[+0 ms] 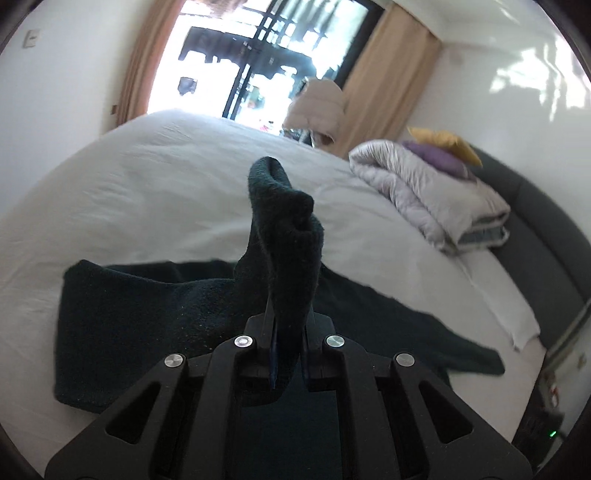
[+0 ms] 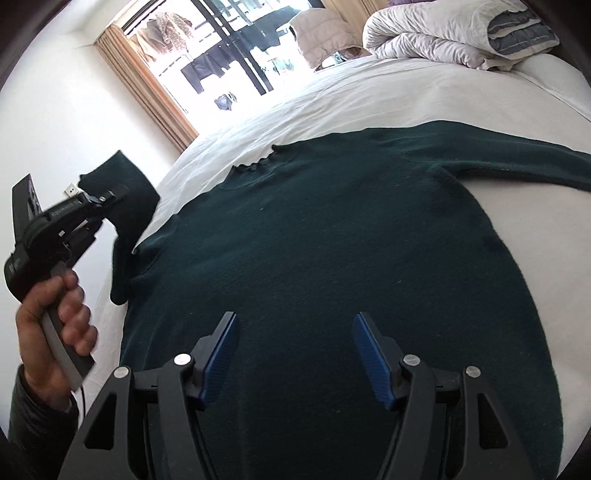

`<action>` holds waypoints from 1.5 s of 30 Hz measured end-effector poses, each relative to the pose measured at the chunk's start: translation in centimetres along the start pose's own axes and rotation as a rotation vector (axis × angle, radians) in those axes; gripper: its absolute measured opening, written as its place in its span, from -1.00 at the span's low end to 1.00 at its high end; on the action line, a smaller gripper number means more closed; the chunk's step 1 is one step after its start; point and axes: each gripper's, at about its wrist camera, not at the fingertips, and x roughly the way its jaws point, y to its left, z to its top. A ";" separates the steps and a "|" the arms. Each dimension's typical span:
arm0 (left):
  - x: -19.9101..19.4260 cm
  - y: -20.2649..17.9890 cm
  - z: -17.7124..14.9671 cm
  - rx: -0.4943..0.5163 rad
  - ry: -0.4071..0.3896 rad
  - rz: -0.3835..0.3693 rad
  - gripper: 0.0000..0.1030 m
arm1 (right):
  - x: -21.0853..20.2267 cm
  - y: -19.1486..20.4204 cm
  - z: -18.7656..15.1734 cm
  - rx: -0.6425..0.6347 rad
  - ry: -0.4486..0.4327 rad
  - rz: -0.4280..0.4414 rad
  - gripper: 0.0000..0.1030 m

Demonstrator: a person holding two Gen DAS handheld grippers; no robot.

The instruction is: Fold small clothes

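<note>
A dark green long-sleeved sweater (image 2: 325, 240) lies flat on the white bed (image 2: 369, 103), neckline toward the window. My left gripper (image 1: 288, 332) is shut on the sweater's left sleeve (image 1: 284, 236) and holds its cuff lifted off the bed; the rest of the sweater (image 1: 147, 306) lies below it. In the right wrist view the left gripper (image 2: 99, 199) shows at the left edge with the sleeve (image 2: 129, 192) raised. My right gripper (image 2: 293, 328) is open and empty, hovering above the sweater's lower body. The other sleeve (image 2: 535, 166) stretches out to the right.
A folded pale quilt (image 1: 436, 192) with purple and yellow pillows (image 1: 443, 147) sits at the head of the bed; it also shows in the right wrist view (image 2: 443, 33). A dark bed frame (image 1: 546, 236) runs along the right. A curtained window (image 1: 266, 55) is beyond the bed.
</note>
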 end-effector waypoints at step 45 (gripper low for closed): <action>-4.9 10.4 -14.8 -0.221 -0.013 -0.064 0.63 | 11.6 -0.7 14.9 0.089 0.113 0.106 -0.81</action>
